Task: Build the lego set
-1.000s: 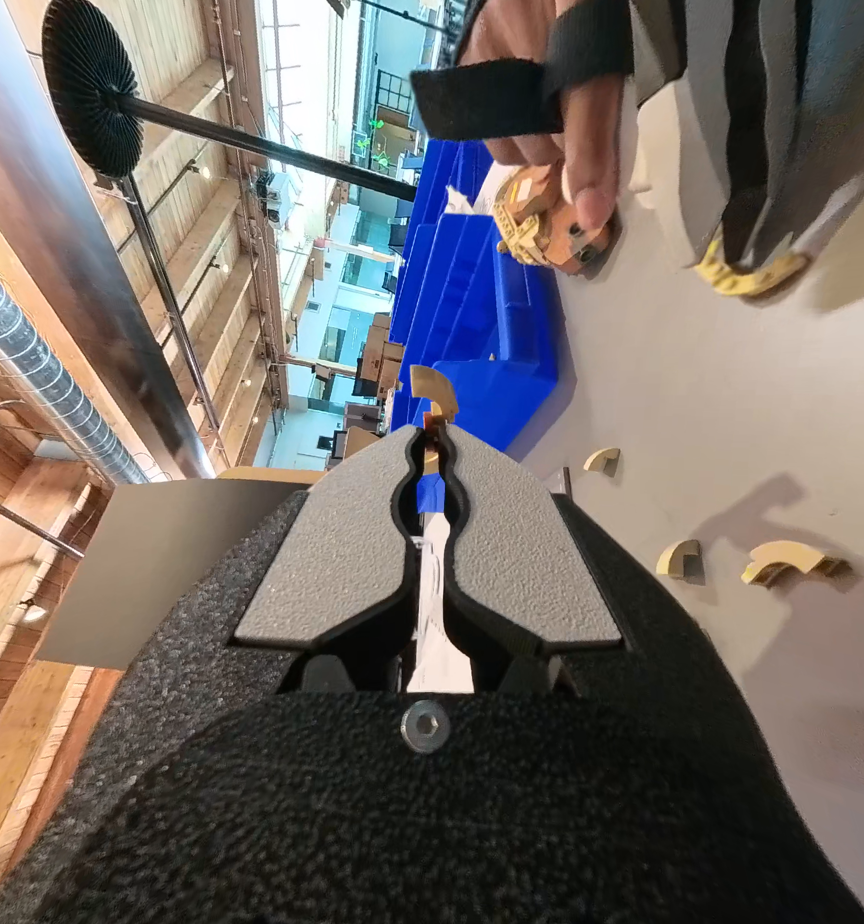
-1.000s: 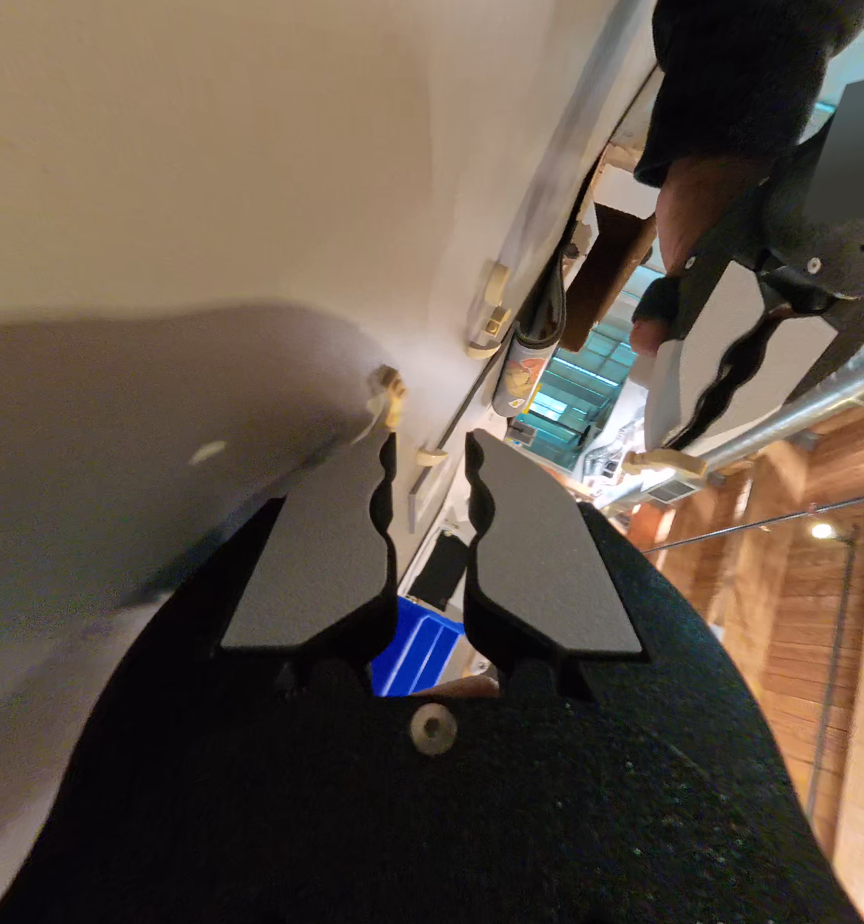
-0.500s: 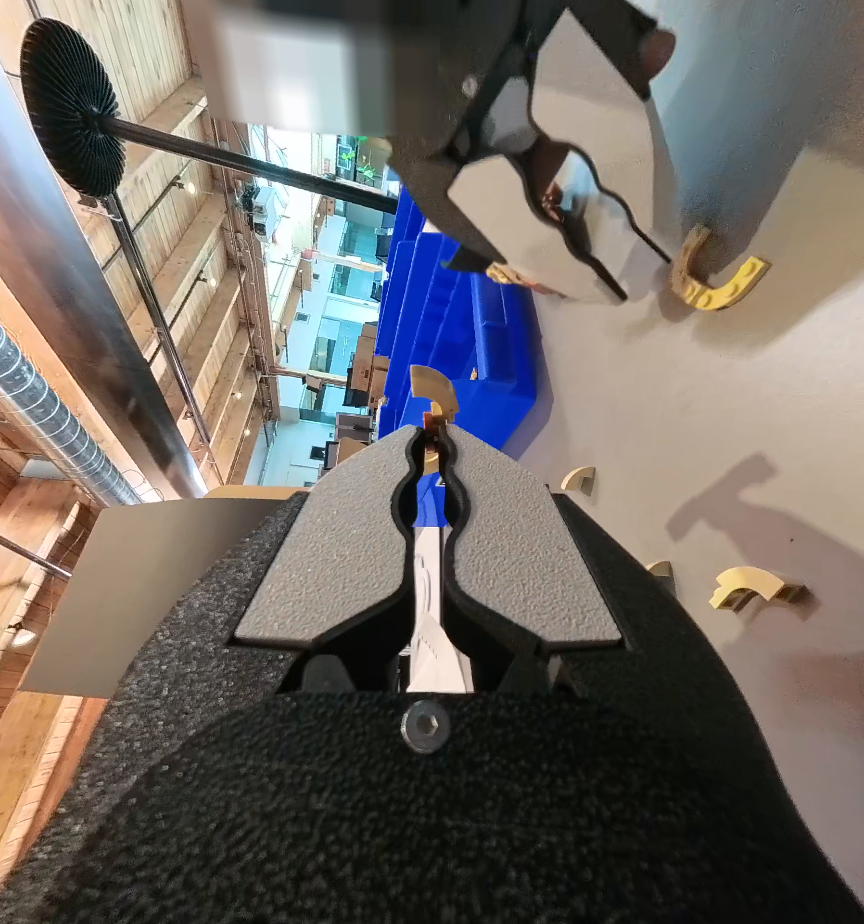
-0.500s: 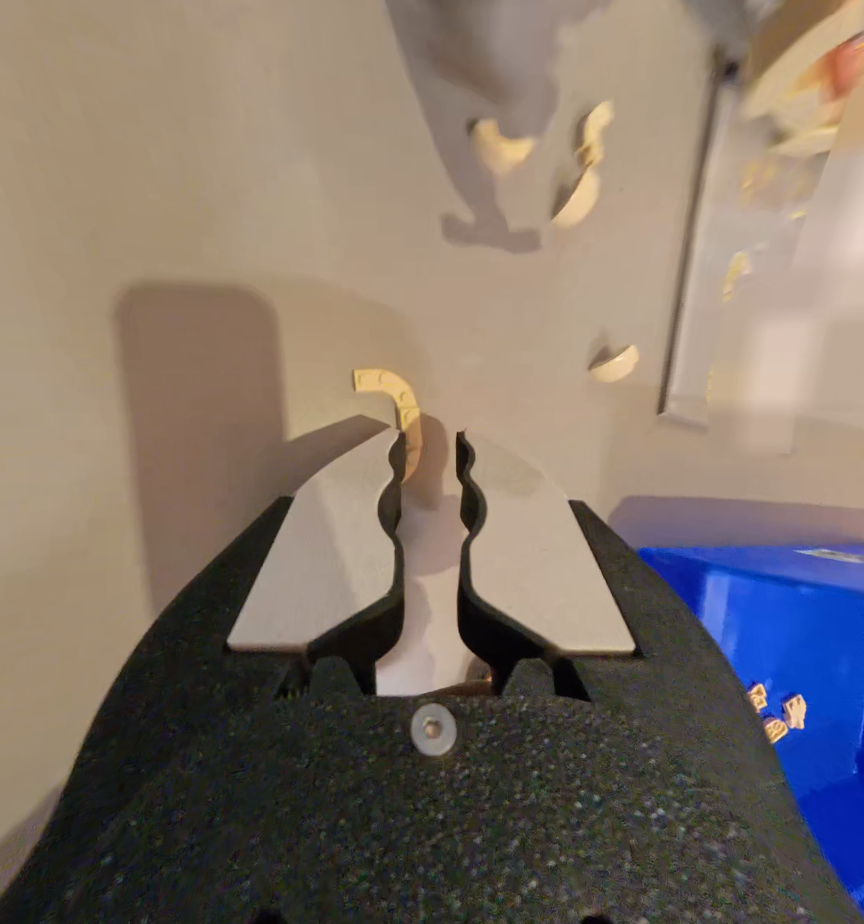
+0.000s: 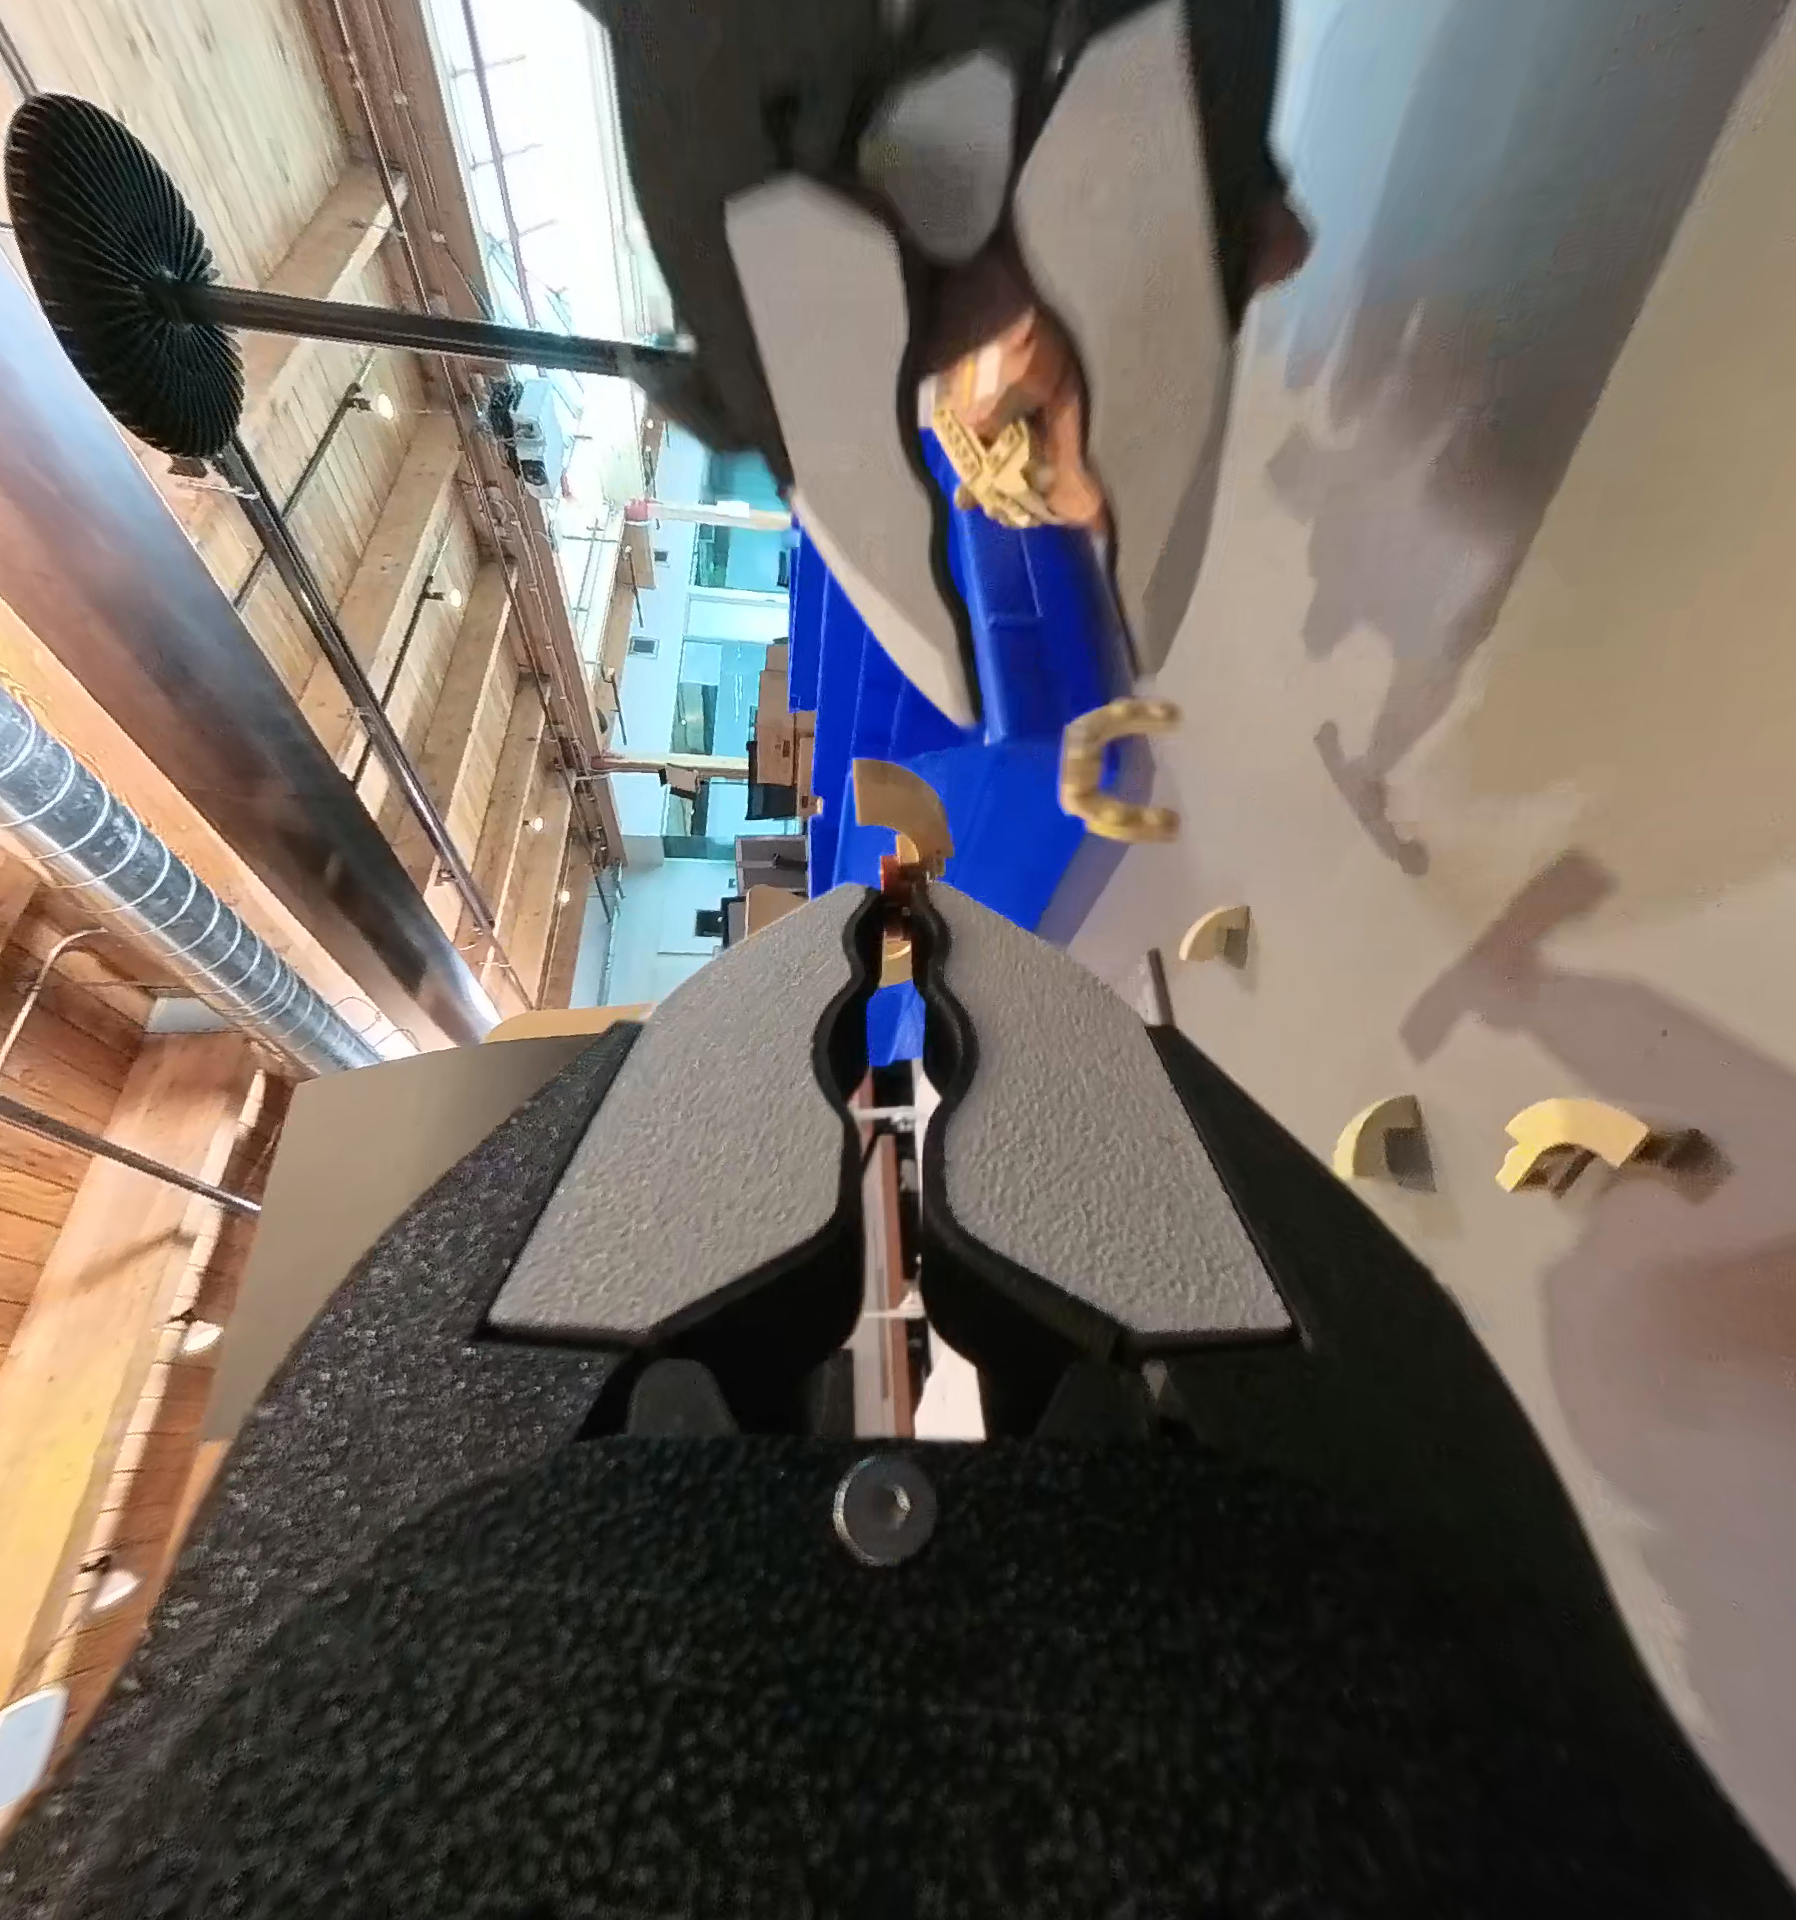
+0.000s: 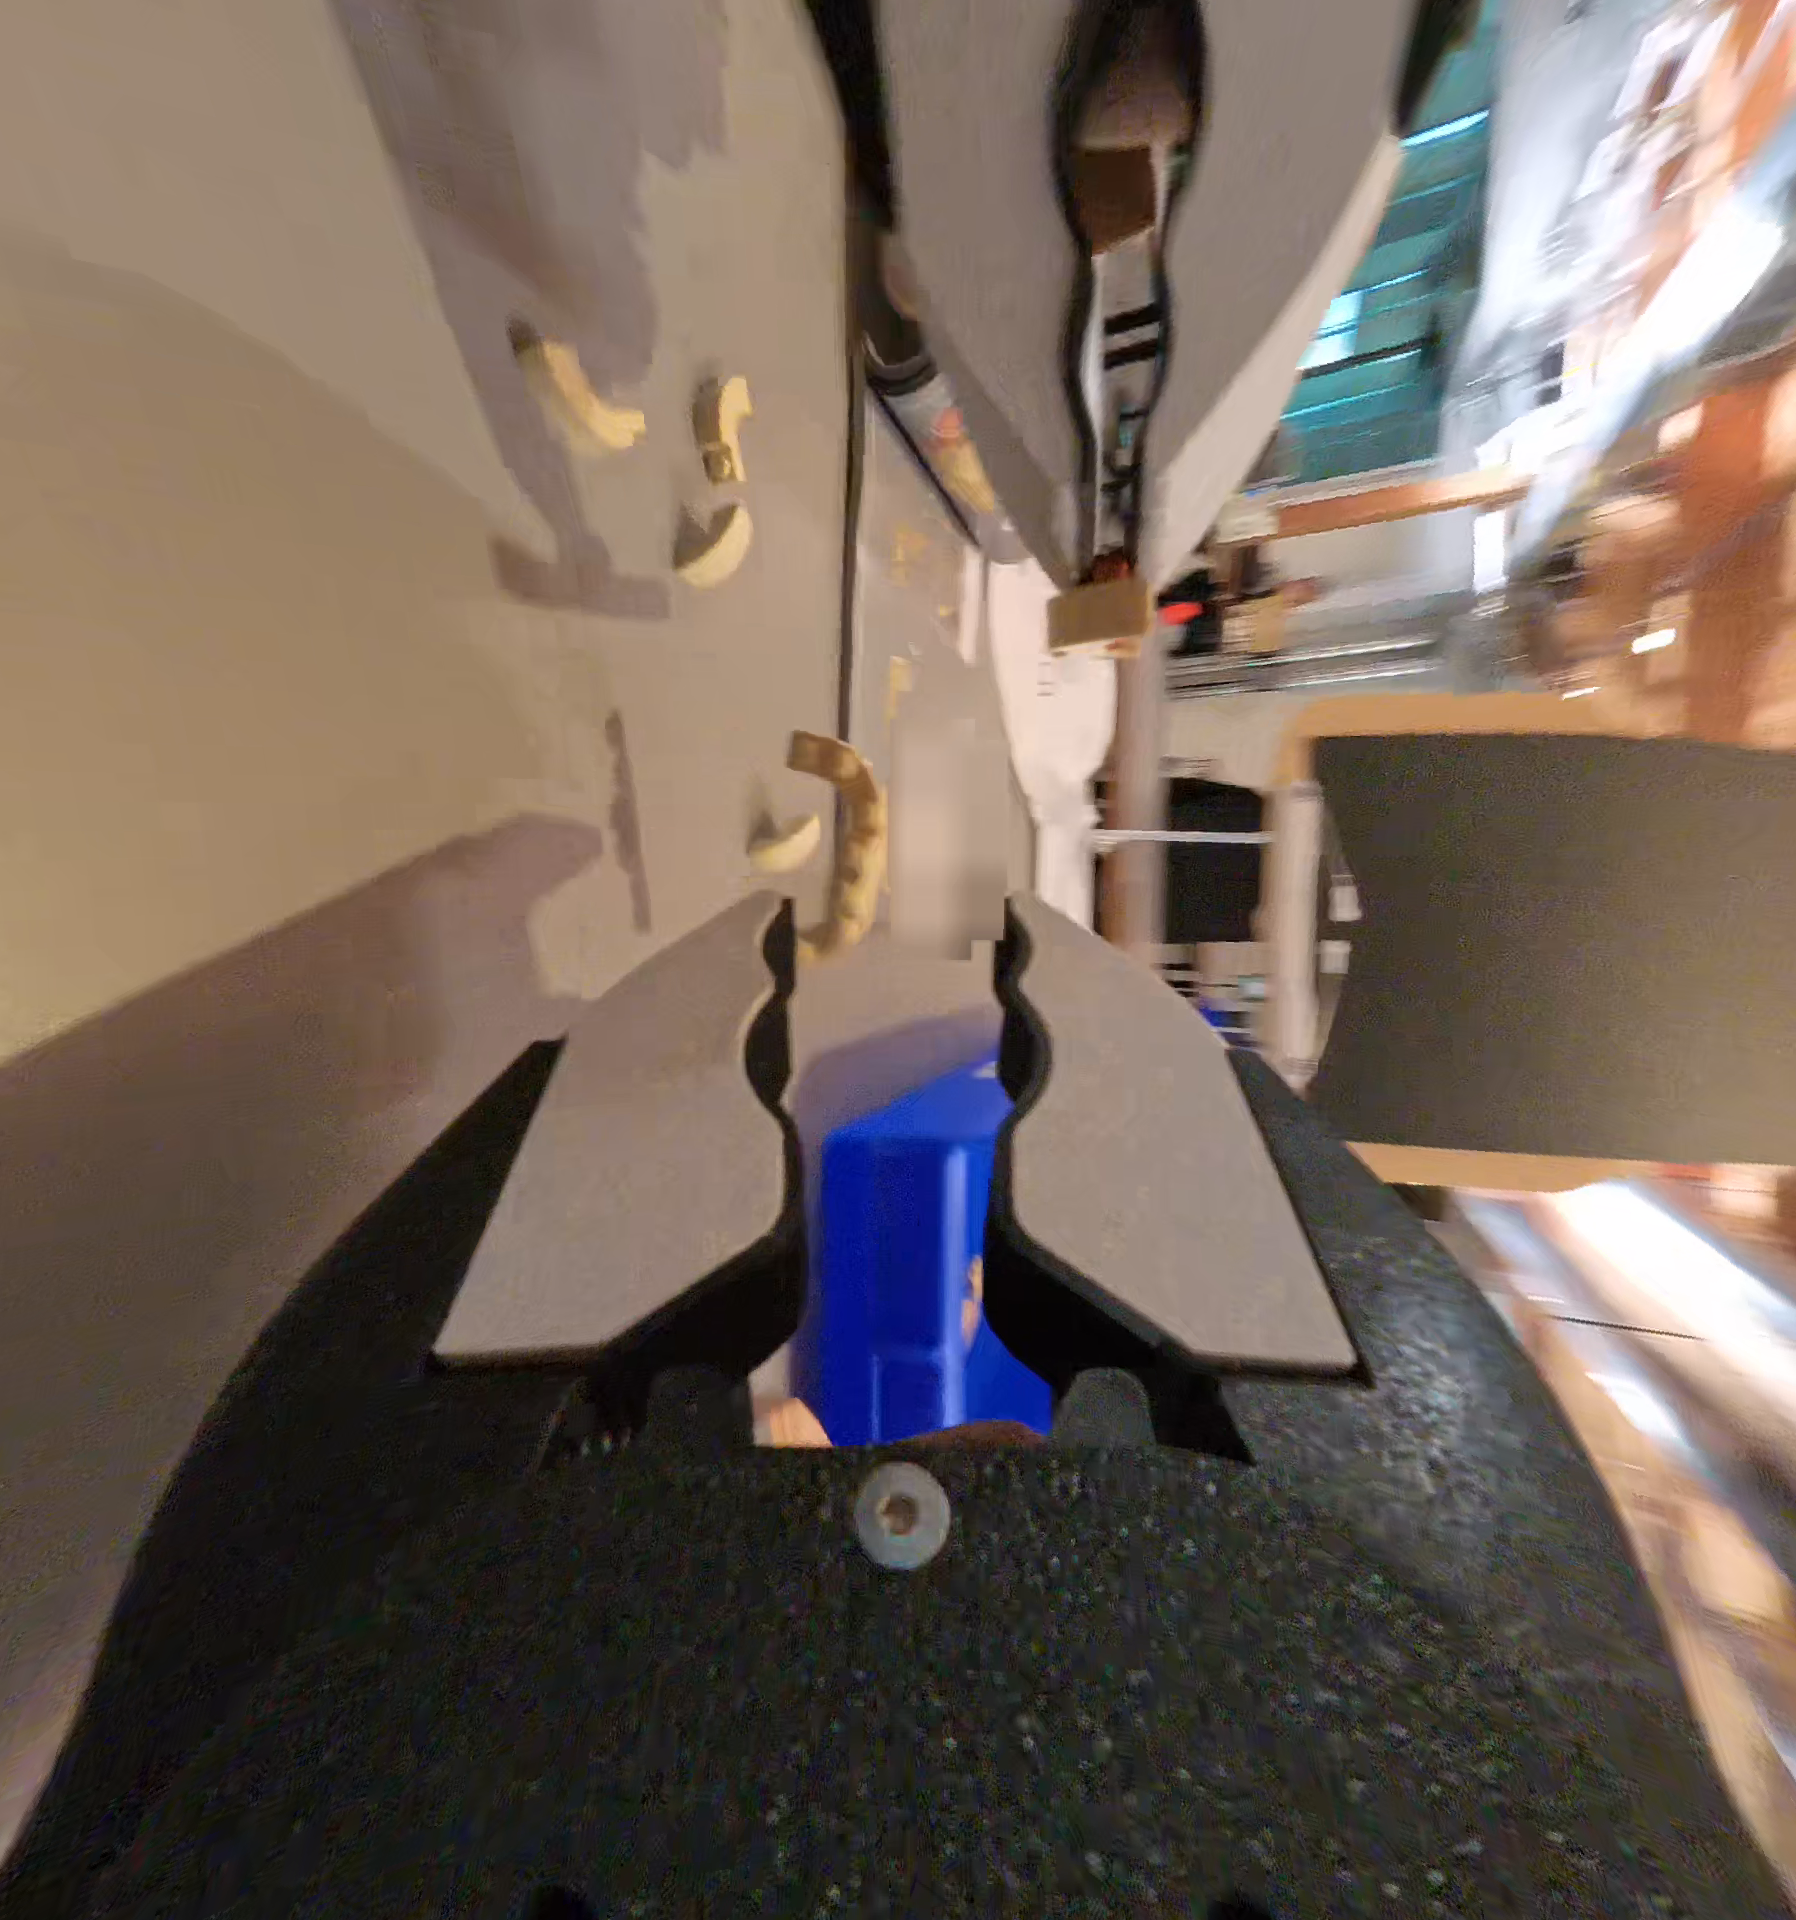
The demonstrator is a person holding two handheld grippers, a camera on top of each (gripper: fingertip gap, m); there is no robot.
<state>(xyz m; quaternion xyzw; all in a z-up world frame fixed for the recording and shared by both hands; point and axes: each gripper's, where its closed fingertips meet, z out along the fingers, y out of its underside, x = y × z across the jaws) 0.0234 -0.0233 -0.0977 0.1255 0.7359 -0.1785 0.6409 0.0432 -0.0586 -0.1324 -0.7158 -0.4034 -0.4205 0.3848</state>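
Observation:
My left gripper (image 5: 899,899) is shut on a small tan quarter-arch brick (image 5: 899,805) with a reddish piece at the tips, and holds it up in front of a blue bin (image 5: 998,821). It also shows at the top of the right wrist view (image 6: 1107,566). My right gripper (image 6: 899,920) is open. A tan curved studded brick (image 6: 847,842) sits just off its left fingertip, and the pads do not press on it. In the left wrist view the right gripper (image 5: 1050,675) hangs above that curved brick (image 5: 1112,769). The picture is blurred there.
Loose tan bricks lie on the grey table (image 5: 1600,727): a small quarter round (image 5: 1218,935), another one (image 5: 1377,1138) and an arch (image 5: 1569,1143). A tan and brown brick assembly (image 5: 1008,457) shows behind the right gripper's fingers. The blue bin also shows under the right gripper (image 6: 904,1247). Tip to tip, the grippers are about 6 cm apart.
My right gripper has swung round to face the left gripper and its jaws have opened wider. The curved brick stays at its left fingertip. The left gripper keeps its grasp and has barely moved.

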